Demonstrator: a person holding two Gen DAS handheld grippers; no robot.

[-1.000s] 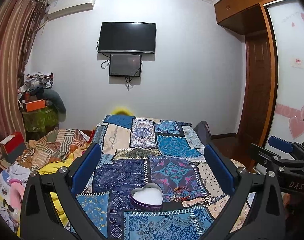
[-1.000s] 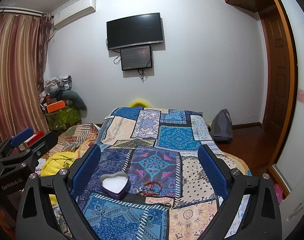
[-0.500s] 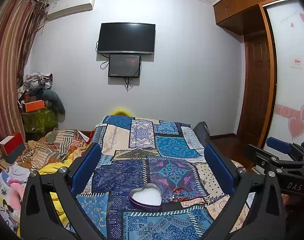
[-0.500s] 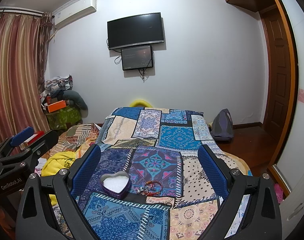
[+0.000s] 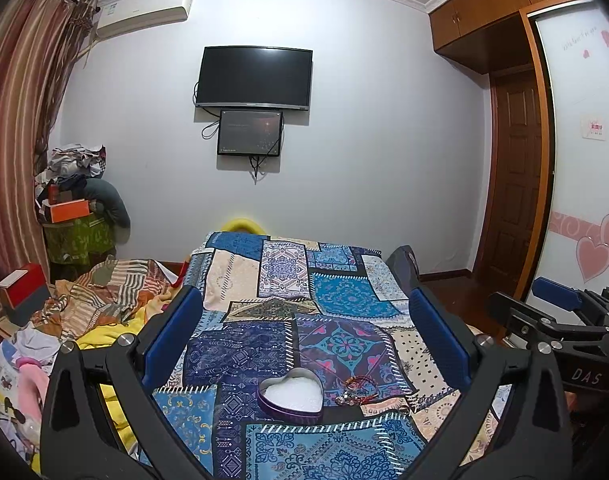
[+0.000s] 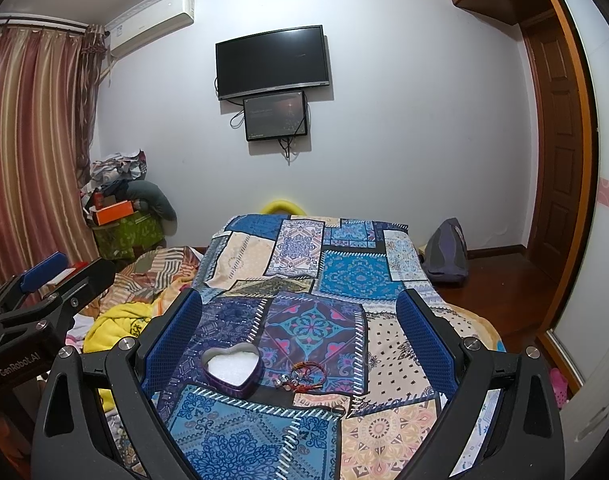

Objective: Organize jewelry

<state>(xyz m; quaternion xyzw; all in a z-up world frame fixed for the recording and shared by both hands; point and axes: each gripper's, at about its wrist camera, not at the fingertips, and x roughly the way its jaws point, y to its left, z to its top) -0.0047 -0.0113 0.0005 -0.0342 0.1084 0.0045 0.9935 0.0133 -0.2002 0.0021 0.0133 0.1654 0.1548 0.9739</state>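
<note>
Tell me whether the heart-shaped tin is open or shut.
Open: the heart-shaped tin has no lid on, its white lining shows, and the bracelets lie beside it.

The small pieces beside the red bracelet (image 6: 308, 372) are too tiny to identify.

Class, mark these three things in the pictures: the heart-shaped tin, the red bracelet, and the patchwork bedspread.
heart-shaped tin (image 6: 231, 367), right wrist view, on its white lining.
red bracelet (image 6: 308, 373), right wrist view, on the red cord loop beside the tin.
patchwork bedspread (image 5: 344, 294), left wrist view, on a bare blue patch.
</note>
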